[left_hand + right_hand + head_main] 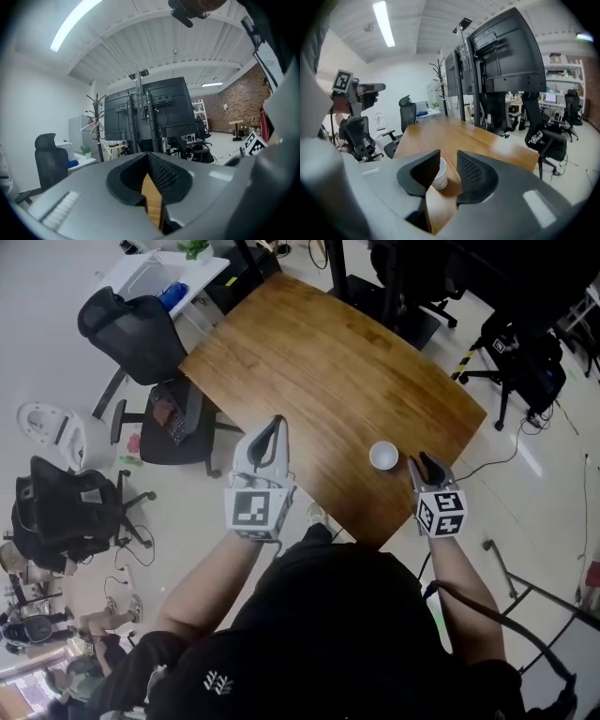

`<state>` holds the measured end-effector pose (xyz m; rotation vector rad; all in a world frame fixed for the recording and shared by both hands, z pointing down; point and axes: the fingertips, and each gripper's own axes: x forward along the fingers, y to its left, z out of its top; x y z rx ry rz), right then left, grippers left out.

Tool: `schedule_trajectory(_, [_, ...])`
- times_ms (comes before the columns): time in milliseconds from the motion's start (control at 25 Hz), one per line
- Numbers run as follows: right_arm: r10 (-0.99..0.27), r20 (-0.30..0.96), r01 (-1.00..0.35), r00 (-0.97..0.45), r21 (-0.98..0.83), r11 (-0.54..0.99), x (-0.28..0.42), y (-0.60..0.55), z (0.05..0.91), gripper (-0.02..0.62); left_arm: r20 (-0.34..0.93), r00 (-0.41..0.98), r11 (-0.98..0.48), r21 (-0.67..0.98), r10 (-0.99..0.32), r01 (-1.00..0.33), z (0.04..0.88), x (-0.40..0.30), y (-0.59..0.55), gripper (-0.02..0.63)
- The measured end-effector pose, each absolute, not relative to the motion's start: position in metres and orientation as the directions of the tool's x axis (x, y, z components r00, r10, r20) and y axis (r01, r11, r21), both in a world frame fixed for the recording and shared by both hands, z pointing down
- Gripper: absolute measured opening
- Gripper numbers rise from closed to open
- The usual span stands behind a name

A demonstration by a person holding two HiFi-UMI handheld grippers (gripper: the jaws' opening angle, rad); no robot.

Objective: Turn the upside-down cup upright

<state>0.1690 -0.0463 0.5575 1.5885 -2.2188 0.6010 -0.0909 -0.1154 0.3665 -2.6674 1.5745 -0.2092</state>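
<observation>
Wooden table (319, 362), black office chairs (131, 334), pale floor (56, 362), brick wall (234, 101), ceiling strip light (75, 23).

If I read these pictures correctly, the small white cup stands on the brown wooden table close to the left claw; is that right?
Not quite: the small white cup stands on the brown wooden table close to the right claw, not the left claw. The head view shows this, and the right gripper view has the cup just ahead of its parted jaws.
</observation>
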Motion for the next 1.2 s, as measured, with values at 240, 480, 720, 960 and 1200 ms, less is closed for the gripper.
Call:
schedule_trajectory(240, [-0.743,0.614,-0.961,-0.267,-0.232,0.154,0.172,-0.053,0.599,0.126,0.141,0.491,-0.506,-0.102,-0.860,-0.857,0.380,-0.103,-0.126,0.000])
schedule_trajectory(480, [-0.692,0.665,-0.956,-0.280,-0.262,0.135,0.162,-0.064,0.613,0.121,0.156,0.468,-0.486,-0.110,-0.870,-0.867,0.383,-0.117,-0.127,0.000])
schedule_trajectory(720, [-0.635,0.724,-0.961,-0.271,-0.246,0.130,0.153,-0.063,0.631,0.116,0.169,0.443,-0.464,-0.115,-0.881,-0.878,0.384,-0.131,-0.129,0.000])
schedule_trajectory(960, [-0.637,0.723,-0.961,-0.267,-0.249,0.120,0.152,-0.061,0.637,0.059,0.133,0.436,-0.452,-0.124,-0.890,-0.884,0.374,-0.130,-0.128,0.000])
schedule_trajectory(1200, [-0.702,0.698,-0.990,-0.141,-0.082,0.116,0.174,-0.065,0.620,0.023,0.129,0.435,-0.450,-0.128,-0.891,-0.884,0.369,-0.136,-0.127,0.000])
